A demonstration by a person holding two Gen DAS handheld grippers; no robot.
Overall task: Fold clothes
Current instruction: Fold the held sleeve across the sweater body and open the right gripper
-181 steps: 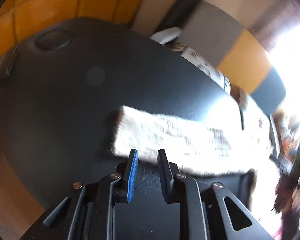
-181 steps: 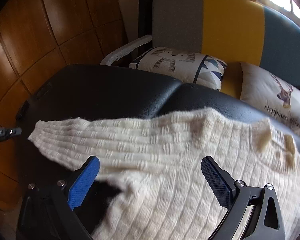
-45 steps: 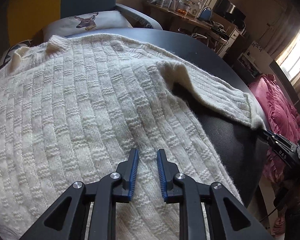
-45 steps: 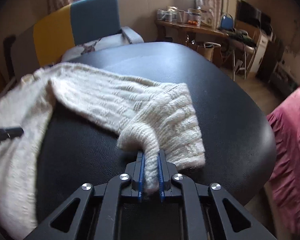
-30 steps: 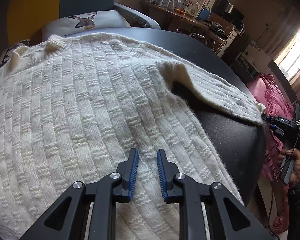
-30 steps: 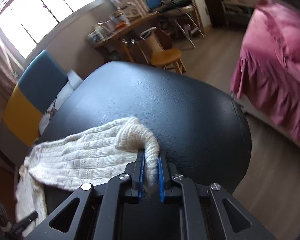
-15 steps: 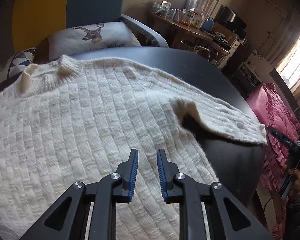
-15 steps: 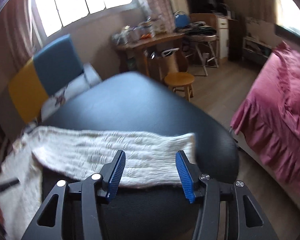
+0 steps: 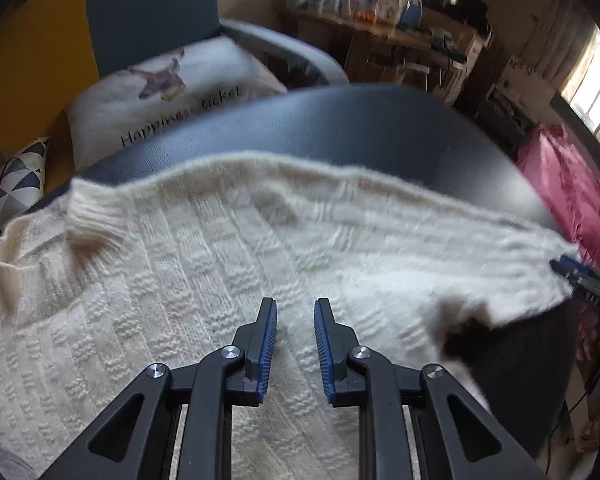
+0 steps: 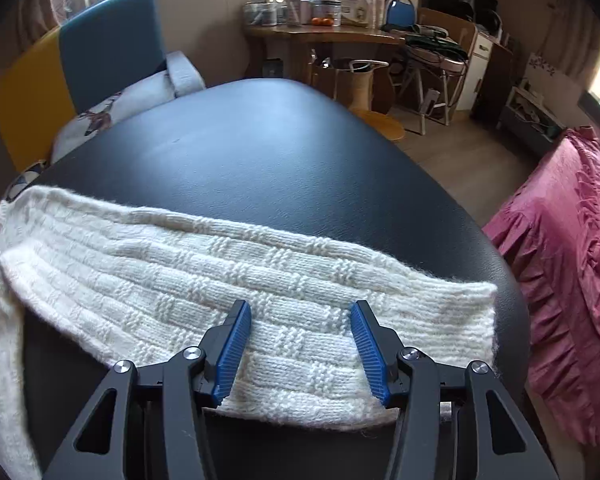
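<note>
Cream knit sweater lies spread on the black padded table. Its body is under and ahead of the left gripper. The ribbed collar is ahead and to the left of those tongs, and the sleeve runs off to their right.

Left gripper: jaws parted by a narrow gap, nothing between the blue pads, knit visible through the gap. It hovers over the sweater body; contact with the fabric cannot be judged.

Right gripper: jaws about half open, pads clear of the cloth, nothing held. The sleeve lies flat on the table, crossing directly under and ahead of these tongs, and its cuff end is just to the right of the right-hand finger. The sleeve's other end joins the body far to the left.

Beyond the table, ahead of both tongs: sofa with yellow and blue back panels, a printed cushion, and a cluttered wooden desk. Pink ruffled bedcover is to the right of the right gripper.
</note>
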